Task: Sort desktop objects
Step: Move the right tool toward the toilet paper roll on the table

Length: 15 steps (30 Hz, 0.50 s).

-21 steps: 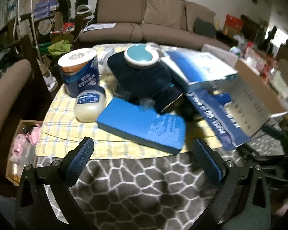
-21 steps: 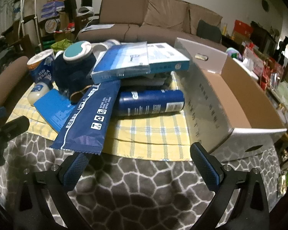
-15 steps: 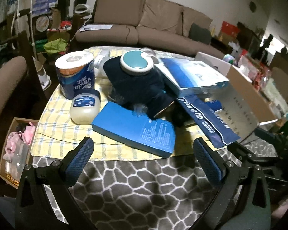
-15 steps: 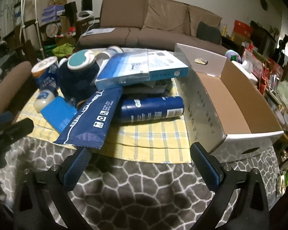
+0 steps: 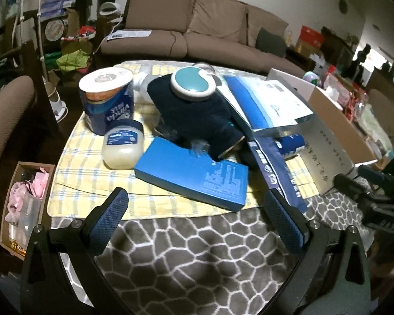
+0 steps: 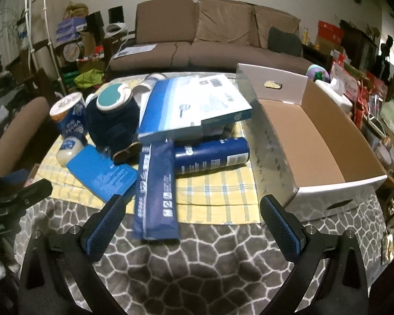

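A pile of objects lies on a yellow checked cloth (image 5: 97, 183): a flat blue box (image 5: 194, 174) (image 6: 102, 174), a Vaseline jar (image 5: 123, 147), a Vinda tissue roll (image 5: 107, 102), a dark hot-water bag with a teal cap (image 5: 194, 105) (image 6: 113, 120), a blue-white carton (image 6: 191, 105), a long dark blue packet (image 6: 155, 191) and a blue spray can (image 6: 210, 155). An open cardboard box (image 6: 315, 136) stands at the right. My left gripper (image 5: 197, 218) is open and empty in front of the flat blue box. My right gripper (image 6: 191, 220) is open and empty just before the packet's near end.
A grey patterned blanket (image 6: 197, 267) covers the table's near part. A brown sofa (image 6: 210, 42) stands behind. A brown chair (image 5: 8, 110) and a floor box of clutter (image 5: 26, 204) are at the left. Shelves with clutter fill the right side.
Both grippers have drawn back and risen a little, so the pile looks smaller and farther. Both stay open. Nothing on the table moved.
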Motion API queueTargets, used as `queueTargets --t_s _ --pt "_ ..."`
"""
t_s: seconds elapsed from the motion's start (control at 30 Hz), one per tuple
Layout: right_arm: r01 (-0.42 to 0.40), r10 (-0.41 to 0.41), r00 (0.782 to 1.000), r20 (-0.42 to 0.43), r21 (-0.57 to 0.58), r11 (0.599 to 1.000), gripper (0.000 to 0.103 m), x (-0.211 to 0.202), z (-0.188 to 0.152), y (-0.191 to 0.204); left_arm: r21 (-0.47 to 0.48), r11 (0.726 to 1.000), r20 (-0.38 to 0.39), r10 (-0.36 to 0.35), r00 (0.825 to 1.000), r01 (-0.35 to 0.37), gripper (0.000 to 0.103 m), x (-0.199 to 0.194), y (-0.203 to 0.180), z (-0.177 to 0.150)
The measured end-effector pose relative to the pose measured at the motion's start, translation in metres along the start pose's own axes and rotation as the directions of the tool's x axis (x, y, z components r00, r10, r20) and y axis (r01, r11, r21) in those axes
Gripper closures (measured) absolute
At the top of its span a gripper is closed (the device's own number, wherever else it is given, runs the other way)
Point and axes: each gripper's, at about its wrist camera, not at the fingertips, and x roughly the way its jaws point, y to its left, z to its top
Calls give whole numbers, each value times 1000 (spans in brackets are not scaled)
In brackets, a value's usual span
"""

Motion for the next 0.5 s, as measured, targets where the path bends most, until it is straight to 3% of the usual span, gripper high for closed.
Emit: queueTargets --t_s 0.33,0.5 --pt "-55 54 998 20 52 997 0 15 29 -22 35 999 -14 -19 1000 19 0 19 1 16" --pt "-135 134 991 16 85 987 0 25 24 -23 51 993 -43 -102 994 104 0 34 -6 11"
